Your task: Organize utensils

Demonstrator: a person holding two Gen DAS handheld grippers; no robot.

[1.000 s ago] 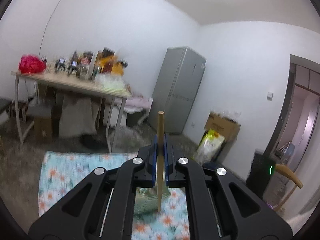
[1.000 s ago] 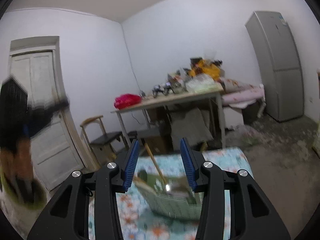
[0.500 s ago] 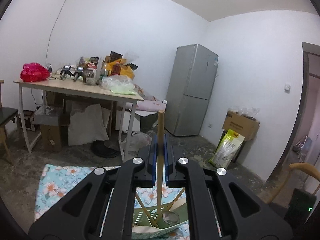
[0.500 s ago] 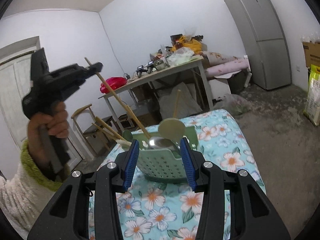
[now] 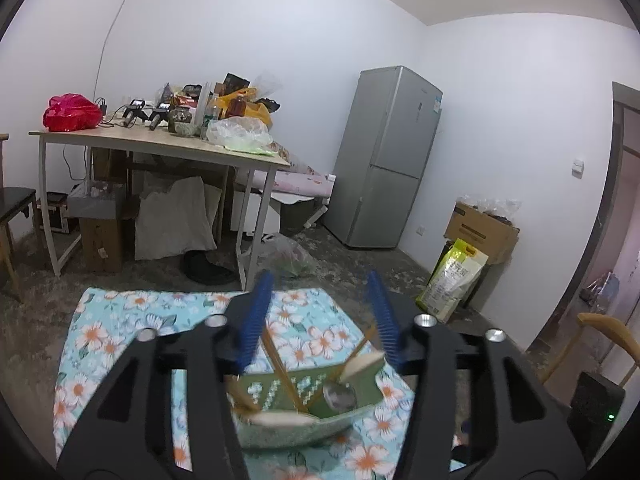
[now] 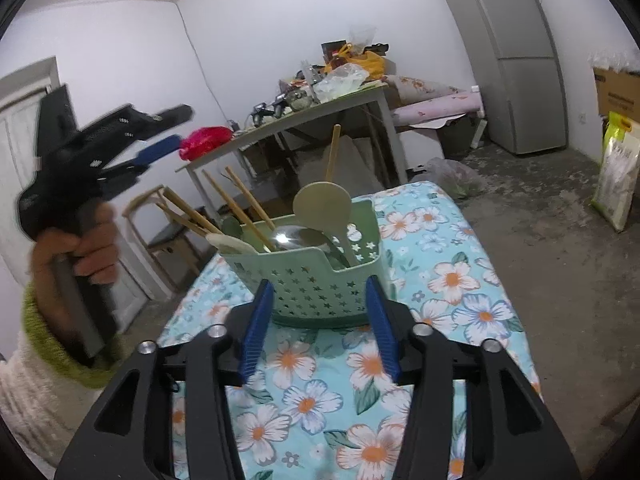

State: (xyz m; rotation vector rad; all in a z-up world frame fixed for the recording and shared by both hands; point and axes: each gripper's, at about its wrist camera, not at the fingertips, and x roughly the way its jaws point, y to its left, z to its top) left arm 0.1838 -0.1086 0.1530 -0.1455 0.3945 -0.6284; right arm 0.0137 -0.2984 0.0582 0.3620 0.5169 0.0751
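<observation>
While both tongs stood with their blue-padded jaws spread wide and nothing between them, the green basket sat on a table covered by a floral cloth, holding the utensils already gathered. Seen from the right wrist camera, the right gripper hovered low over the cloth just in front of the basket, whose star-punched wall filled the gap between its fingers without touching them. A pale round spoon stood upright in the basket on a wooden handle, a metal ladle lay against the rim beside it, and several wooden chopsticks leaned out toward the left, next to a flat pale spatula. At the left of that view the left gripper was held up in a person's hand, above and to the left of the basket and clear of it; a green cuff and a white sleeve covered the wrist. From the left wrist camera, the left gripper looked down on the basket from above, with chopsticks and the ladle's bowl visible inside. Behind stood a cluttered table, a red bag and a grey refrigerator.
</observation>
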